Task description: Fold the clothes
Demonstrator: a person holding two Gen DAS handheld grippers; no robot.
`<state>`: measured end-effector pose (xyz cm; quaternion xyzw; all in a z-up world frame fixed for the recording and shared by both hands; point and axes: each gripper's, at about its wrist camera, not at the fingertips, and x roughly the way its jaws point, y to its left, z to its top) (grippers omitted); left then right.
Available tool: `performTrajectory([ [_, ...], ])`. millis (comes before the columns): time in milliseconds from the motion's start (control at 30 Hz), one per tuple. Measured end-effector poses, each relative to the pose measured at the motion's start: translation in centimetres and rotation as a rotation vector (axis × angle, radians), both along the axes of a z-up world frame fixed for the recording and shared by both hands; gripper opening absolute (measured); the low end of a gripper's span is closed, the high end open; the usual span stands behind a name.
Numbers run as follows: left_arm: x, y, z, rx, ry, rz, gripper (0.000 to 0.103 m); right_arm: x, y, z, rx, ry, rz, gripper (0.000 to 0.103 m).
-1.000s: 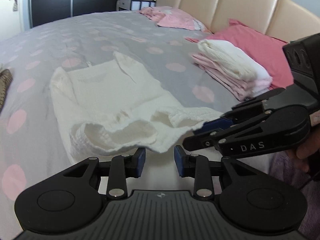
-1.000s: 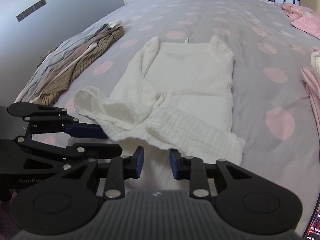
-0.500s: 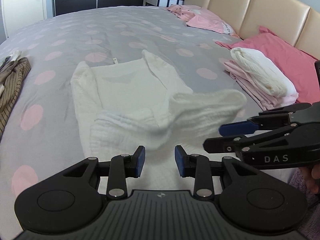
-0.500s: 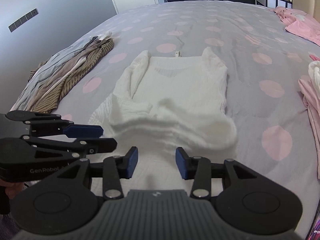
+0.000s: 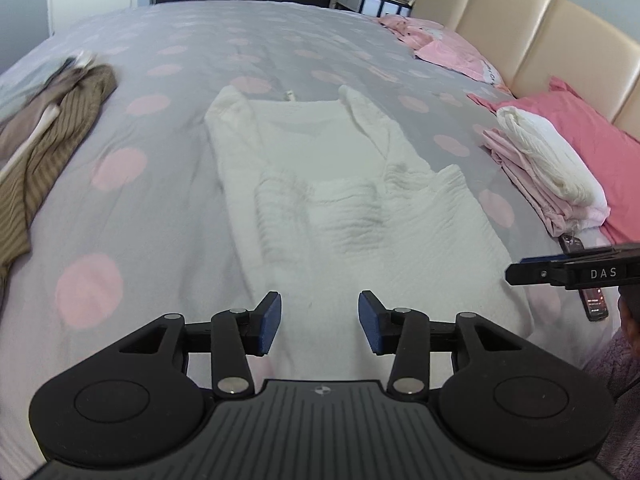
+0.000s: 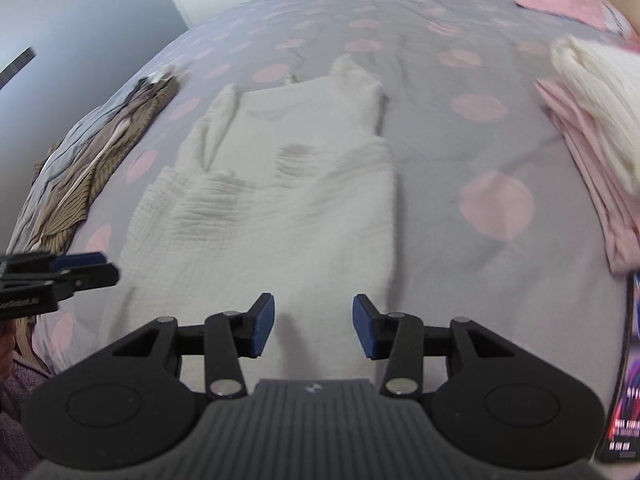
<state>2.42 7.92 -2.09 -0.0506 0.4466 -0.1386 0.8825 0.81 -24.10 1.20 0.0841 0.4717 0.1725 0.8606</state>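
A grey bed (image 5: 168,216) with pink dots carries a white top (image 5: 340,184) lying flat at its middle, sleeves folded across the body. At far left lies striped brown clothing (image 5: 52,128); at right, a folded pile (image 5: 548,168). Near the hem, the left gripper (image 5: 319,322) and right gripper (image 6: 313,326) hang empty, jaws spread.

Pink pillow (image 5: 600,136), phone (image 5: 595,300), beige headboard (image 5: 560,36).

"DAS" in pale capitals reads clearly on the right gripper (image 5: 520,269) poking in at the right edge of the left wrist view. Lettering on the left gripper (image 6: 108,270) and the phone screen (image 6: 624,412) is too blurred to read.
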Motion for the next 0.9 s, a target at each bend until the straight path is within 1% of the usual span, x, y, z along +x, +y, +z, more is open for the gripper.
performTrajectory([
  [133,-1.3,1.5,-0.8,-0.05,0.054,0.03,0.045,-1.0,-1.8,-0.8,0.03,0.044,-0.038,0.05],
  [267,-2.0,1.7,-2.2,-0.082,0.132,0.012,0.045,-1.8,-3.1,-1.8,0.064,0.096,-0.066,0.05],
  [367,-2.0,1.7,-3.0,-0.113,0.158,-0.005,0.045,-2.0,-3.2,-2.6,0.106,0.121,-0.062,0.05],
  [400,-1.9,1.6,-3.2,-0.123,0.168,-0.013,0.044,-1.9,-3.0,-2.7,0.118,0.123,-0.054,0.048],
  [433,-1.8,1.4,-3.4,-0.132,0.178,-0.021,0.041,-1.9,-2.8,-2.9,0.131,0.125,-0.043,0.046],
  [467,-1.9,1.3,-3.5,-0.133,0.18,-0.035,0.031,-1.9,-2.5,-2.9,0.136,0.125,-0.028,0.038],
  [500,-2.0,0.9,-3.4,-0.125,0.175,-0.056,0.029,-2.0,-2.1,-2.8,0.135,0.123,-0.009,0.026],
  [533,-2.3,0.6,-3.1,-0.103,0.162,-0.072,0.023,-2.1,-1.9,-2.6,0.128,0.119,0.006,0.021],
  [567,-2.5,0.4,-2.8,-0.079,0.145,-0.085,0.013,-2.2,-1.8,-2.2,0.117,0.112,0.02,0.016],
  [600,-2.7,0.3,-2.4,-0.07,0.137,-0.095,0.011,-2.4,-1.7,-1.9,0.106,0.105,0.034,0.012],
  [667,-2.9,0.8,-1.9,-0.087,0.144,-0.097,0.008,-2.7,-1.6,-1.3,0.091,0.107,0.055,0.01],
  [733,-3.1,1.3,-1.6,-0.097,0.163,-0.089,0.008,-2.9,-2.0,-1.4,0.089,0.148,0.061,0.009],
  [800,-3.1,1.4,-1.9,-0.087,0.184,-0.097,0.008,-3.1,-2.0,-2.0,0.071,0.18,0.071,0.009],
  [900,-2.6,1.0,-3.0,-0.055,0.214,-0.105,0.008,-2.7,-1.3,-3.0,0.037,0.191,0.086,0.008],
])
